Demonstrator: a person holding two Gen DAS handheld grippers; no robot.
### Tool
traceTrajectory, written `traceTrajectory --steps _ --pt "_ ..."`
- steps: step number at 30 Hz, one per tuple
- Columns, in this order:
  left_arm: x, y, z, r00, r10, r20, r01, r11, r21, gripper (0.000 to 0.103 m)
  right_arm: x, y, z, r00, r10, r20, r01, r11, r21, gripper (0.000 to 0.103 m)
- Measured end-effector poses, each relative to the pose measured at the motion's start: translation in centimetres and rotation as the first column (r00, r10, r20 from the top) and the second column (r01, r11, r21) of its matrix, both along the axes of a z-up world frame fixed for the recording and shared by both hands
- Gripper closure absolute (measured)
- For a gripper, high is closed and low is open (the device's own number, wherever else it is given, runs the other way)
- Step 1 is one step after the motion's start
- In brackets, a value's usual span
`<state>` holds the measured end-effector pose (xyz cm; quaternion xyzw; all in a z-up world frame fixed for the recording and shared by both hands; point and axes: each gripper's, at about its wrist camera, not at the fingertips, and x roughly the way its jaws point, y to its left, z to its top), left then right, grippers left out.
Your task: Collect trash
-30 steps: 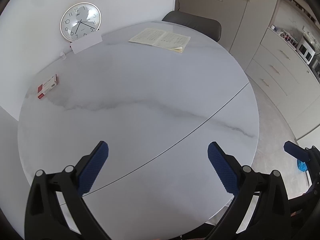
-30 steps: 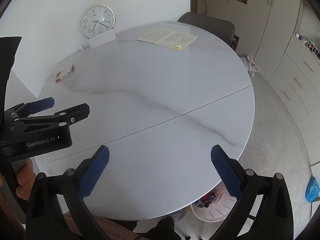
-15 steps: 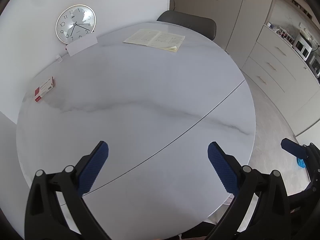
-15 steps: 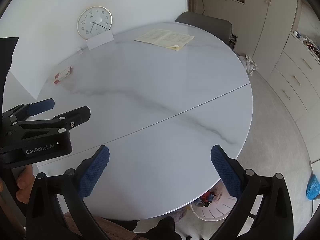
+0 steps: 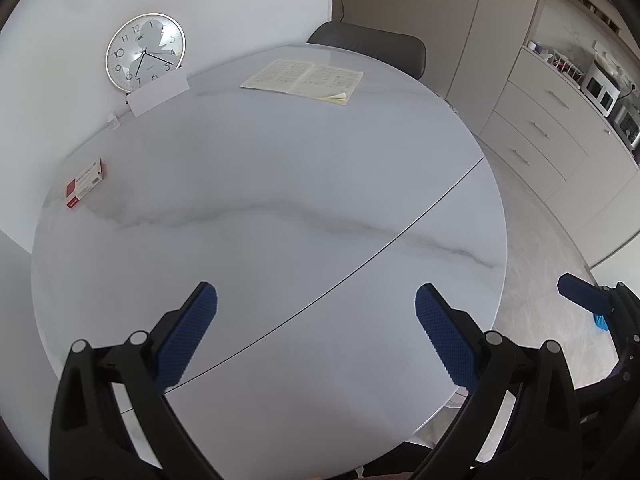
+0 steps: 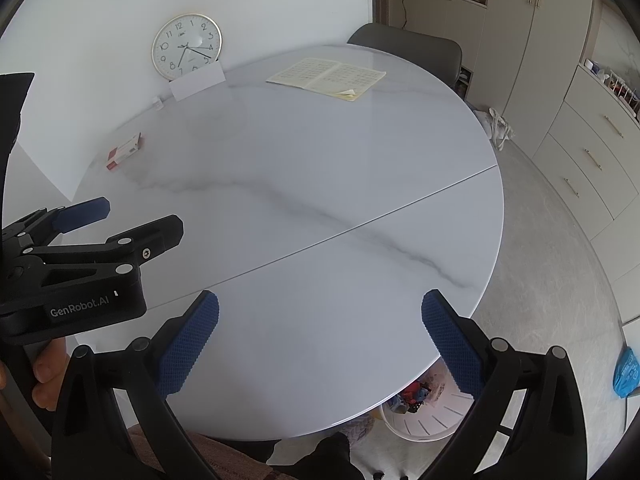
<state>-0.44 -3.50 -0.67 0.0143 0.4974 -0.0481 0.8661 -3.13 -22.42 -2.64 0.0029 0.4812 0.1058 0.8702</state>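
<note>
Two grippers hang over the near edge of the round marble counter (image 5: 280, 184), and both have their fingers spread wide with nothing between them. The left gripper (image 5: 316, 334) shows its blue textured fingers (image 5: 188, 332) above the bare near half of the counter, just short of the dark seam that crosses the top. The right gripper (image 6: 320, 340) sits beside it to the right, its fingers (image 6: 450, 344) over the near right edge; in the right wrist view the left gripper (image 6: 92, 236) appears at the left, held by a hand (image 6: 46, 376).

Compared with a second ago, both views have drawn back and swung slightly: the wall clock (image 5: 145, 51), the white card (image 5: 159, 94) leaning in front of it and the open notebook (image 5: 304, 80) at the far edge sit a little lower and further left in the left wrist view, and more of the cabinets beyond the counter shows. The fingers' spread is unchanged.

On the counter, a small red and white box (image 5: 85, 182) lies close to the far left edge, well apart from both grippers. A white slotted bin (image 6: 428, 412) stands on the floor under the near right edge, with coloured scraps inside. A blue crumpled bag (image 6: 626, 372) lies on the floor, well to the right of the bin. A grey chair (image 6: 408, 46) stands behind the far edge.
</note>
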Motion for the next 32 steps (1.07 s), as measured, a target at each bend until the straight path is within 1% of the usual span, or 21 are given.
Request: traceTrajectory --steps 5,7,10,20,26,32 --pt "-0.1 -0.2 0.0 1.0 -0.005 0.008 0.005 1.0 -0.004 0.008 0.0 0.0 -0.1 1.0 -0.001 -0.001 0.001 1.0 -0.002 0.002" --pt "0.0 -0.3 0.0 1.0 -0.012 0.014 0.012 1.0 -0.02 0.008 0.0 -0.1 -0.1 1.0 -0.003 -0.001 0.003 1.0 -0.003 0.002" --pt "0.0 -0.4 0.0 0.999 -0.018 0.044 0.02 0.999 -0.039 0.008 -0.1 -0.4 -0.2 1.0 -0.009 -0.001 0.009 1.0 -0.002 0.002" --pt "0.3 -2.3 0.5 0.992 -0.076 0.104 0.077 0.997 -0.007 0.008 -0.7 -1.9 0.1 0.997 -0.073 0.018 0.073 0.997 -0.011 0.002" --pt "0.6 -3.0 0.2 0.994 -0.086 0.063 0.088 0.995 -0.042 0.008 -0.9 -2.9 0.3 0.994 -0.11 0.025 0.11 0.994 -0.012 0.002" --pt "0.6 -3.2 0.1 0.995 -0.086 0.043 0.088 0.995 -0.041 0.008 -0.9 -3.4 0.1 0.992 -0.124 0.019 0.124 0.992 -0.009 0.002"
